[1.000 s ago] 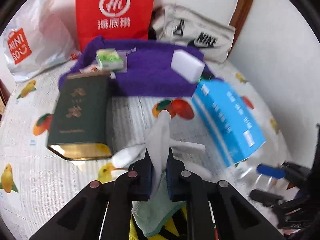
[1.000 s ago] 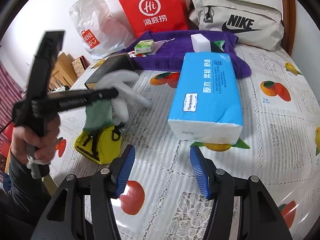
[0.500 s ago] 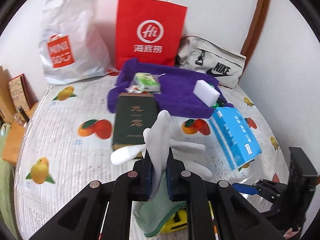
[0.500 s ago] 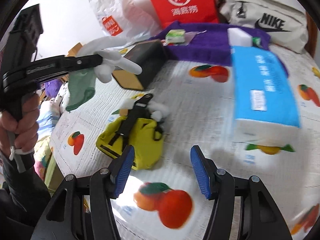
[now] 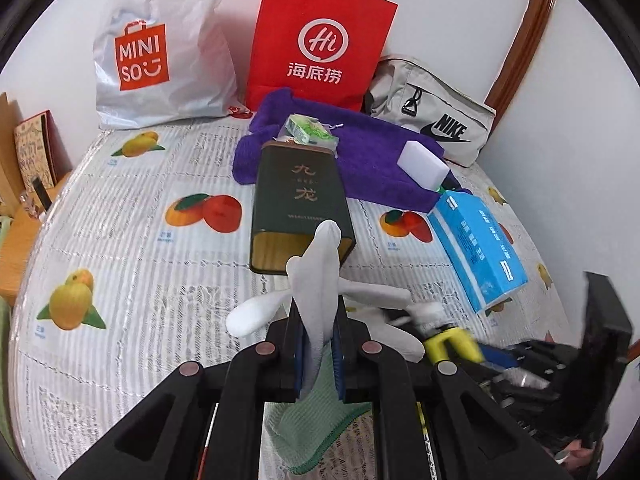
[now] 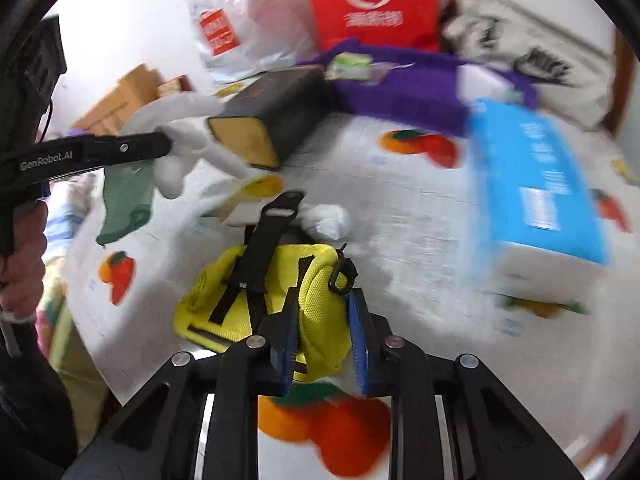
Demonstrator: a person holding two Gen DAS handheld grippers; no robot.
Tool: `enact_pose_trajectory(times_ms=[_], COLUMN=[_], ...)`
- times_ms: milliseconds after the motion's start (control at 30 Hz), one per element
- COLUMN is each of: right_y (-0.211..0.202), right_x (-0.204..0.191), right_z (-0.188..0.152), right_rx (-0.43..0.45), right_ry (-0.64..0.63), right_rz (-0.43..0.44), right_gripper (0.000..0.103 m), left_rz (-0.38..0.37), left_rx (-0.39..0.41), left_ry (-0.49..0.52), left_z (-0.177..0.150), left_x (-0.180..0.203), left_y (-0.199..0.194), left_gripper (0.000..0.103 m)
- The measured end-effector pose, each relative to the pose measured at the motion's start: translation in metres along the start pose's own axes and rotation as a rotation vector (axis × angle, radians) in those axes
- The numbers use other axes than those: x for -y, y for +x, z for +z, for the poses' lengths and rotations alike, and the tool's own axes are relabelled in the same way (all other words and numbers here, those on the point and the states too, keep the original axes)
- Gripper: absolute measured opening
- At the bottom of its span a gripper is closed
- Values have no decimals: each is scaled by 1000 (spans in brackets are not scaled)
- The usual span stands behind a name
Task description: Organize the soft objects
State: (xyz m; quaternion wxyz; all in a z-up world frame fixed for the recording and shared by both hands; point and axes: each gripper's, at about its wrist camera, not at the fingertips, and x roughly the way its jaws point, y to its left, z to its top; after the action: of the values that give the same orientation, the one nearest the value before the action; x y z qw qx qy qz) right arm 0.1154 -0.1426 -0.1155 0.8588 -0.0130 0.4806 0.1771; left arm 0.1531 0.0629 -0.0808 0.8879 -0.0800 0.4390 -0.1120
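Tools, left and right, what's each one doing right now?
Left tool: closed on the glove.
Right tool: closed on the yellow bag.

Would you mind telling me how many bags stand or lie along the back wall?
3: white Miniso bag left, red paper bag centre, grey Nike bag right. Others may be hidden behind them.

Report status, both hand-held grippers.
Left hand-held gripper shut on white glove. Right hand-held gripper closing around yellow pouch, contact unclear. Nothing blocking.

Left gripper: black frame, round metal screws, blue pads; side marked "GenRobot.AI". Right gripper: same black build w/ blue pads. Hand: bare skin, dark sleeve.
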Motion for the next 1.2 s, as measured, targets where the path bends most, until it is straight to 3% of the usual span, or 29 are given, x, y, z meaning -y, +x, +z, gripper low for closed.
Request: enact_pose_trajectory(times_ms=[167,233,300,367,467,633,800,833,967,1200], right_y=[-26,-21,-25,-34,-38,-6,18,21,30,-2], right_x=[43,52,53,51,35,15,11,10,10,10], right_z=[-20,-23,-25,-24,-14,5,11,13,14,12], right_rx=[-3,-51,-40,-7,33,-13,-66,-68,-72,-14], right_ry=[102,98,99,117,78,34,25,22,2,15], right_rz=[-104,-133,-156,-130,-76,-46,-84,-90,-105,-50], right_gripper=[23,25,27,37,40,40,40,40,21,21], left_rz=[-27,-36,-43,-43,-47,-44,-39,-40,-45,-39], left_rx=[-15,-22,-28,-32,-37,-45,-54,-55,-63,-70], left_ry=[9,8,9,12,12,9,-5,-7,-12,-13], left_z=[-4,-5,-7,-8,-8,-8,-10,-10,-13,-14], left_x=[7,10,12,14,16,12,5,4,3,3], left_y=[9,13,16,17,20,22,25,25,29,31], left_gripper=[11,11,11,11,11,11,11,11,11,11])
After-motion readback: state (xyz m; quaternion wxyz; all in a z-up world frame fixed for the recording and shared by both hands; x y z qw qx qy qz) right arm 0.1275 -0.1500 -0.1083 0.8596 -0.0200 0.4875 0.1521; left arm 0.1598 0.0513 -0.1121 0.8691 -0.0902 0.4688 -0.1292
